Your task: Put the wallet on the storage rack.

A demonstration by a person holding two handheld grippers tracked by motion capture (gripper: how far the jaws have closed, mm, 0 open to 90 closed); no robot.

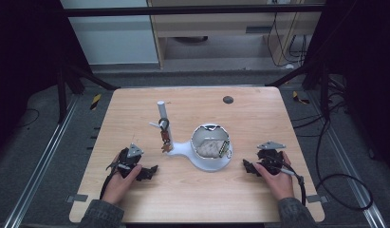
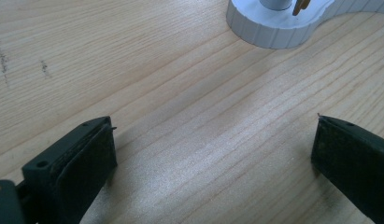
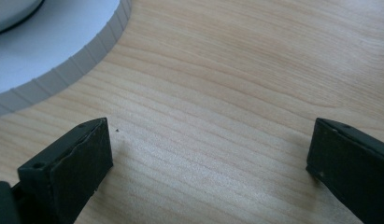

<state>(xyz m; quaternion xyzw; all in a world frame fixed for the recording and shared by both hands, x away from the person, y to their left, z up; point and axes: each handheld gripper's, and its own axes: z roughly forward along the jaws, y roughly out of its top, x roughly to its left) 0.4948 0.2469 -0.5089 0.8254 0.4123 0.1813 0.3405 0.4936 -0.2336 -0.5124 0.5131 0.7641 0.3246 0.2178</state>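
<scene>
Fingers (image 3: 63,172) of both grippers gape, released and empty, flanking the white stand (image 1: 202,159) between them.

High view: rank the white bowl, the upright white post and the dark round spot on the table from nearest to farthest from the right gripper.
From the right gripper:
1. White bowl, just to its left at table centre.
2. Upright white post, farther left and back.
3. Dark round spot, near the table's far edge, though close to the post's distance.

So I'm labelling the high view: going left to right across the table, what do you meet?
Left gripper → white post with a small hanging charm → white bowl on its white stand → right gripper.
</scene>
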